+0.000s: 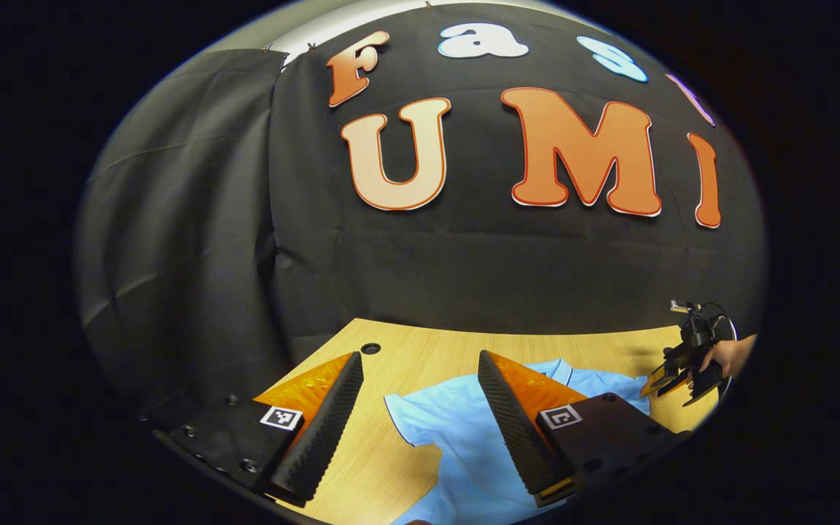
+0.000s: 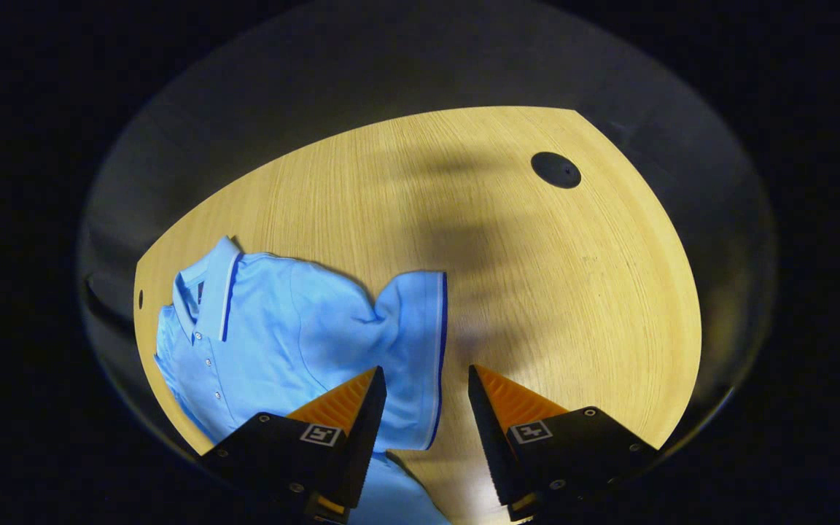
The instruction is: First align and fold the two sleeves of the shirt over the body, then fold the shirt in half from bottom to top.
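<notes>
Left gripper view: left gripper, jaws wide apart & empty, hovers over the light-blue short-sleeved polo shirt lying on the pale wooden table; the right gripper, hand-held, waits at the shirt's far side.

Right gripper view: right gripper, jaws spread w/ nothing between, hangs above the navy-trimmed sleeve. Best approach, prob.: pinch each cuff at its hem, then carry both sleeves inward evenly.

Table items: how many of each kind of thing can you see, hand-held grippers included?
Shirt: 1
Hand-held grippers: 2, the left hand-held gripper and the right hand-held gripper
Table: 1
Holes in the table: 2
Total: 6
</notes>
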`<state>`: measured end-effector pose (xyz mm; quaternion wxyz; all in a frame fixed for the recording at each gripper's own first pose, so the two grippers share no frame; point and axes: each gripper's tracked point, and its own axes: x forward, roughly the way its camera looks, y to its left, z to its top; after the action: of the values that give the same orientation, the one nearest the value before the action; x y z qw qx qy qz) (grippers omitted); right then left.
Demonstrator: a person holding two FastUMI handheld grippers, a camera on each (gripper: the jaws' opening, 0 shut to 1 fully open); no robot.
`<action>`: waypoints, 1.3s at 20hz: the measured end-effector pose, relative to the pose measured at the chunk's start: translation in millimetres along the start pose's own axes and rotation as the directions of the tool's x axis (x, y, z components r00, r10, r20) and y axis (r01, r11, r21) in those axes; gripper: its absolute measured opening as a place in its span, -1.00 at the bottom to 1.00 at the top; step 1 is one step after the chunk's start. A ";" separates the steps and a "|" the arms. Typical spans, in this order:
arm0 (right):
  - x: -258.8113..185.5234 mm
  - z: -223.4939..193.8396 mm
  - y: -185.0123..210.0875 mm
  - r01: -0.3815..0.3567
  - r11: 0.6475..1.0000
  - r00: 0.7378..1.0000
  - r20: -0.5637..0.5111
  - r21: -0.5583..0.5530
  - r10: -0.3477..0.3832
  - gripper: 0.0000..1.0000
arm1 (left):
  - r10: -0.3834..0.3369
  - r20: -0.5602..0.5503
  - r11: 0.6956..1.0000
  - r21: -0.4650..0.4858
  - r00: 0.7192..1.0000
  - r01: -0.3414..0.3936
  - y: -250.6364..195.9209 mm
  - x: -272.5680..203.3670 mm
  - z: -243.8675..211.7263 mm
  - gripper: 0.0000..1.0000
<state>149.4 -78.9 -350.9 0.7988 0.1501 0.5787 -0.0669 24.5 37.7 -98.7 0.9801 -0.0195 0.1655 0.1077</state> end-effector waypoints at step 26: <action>-51.2 6.7 101.3 -0.230 0.963 0.958 0.144 -0.138 0.250 -0.94 | -0.049 0.039 0.999 -0.008 0.998 0.049 11.2 -19.2 7.7 1.00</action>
<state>167.4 11.4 -284.2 0.8525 0.1651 0.4931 0.0537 6.8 45.2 -85.1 0.9854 -0.0260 0.1454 0.0848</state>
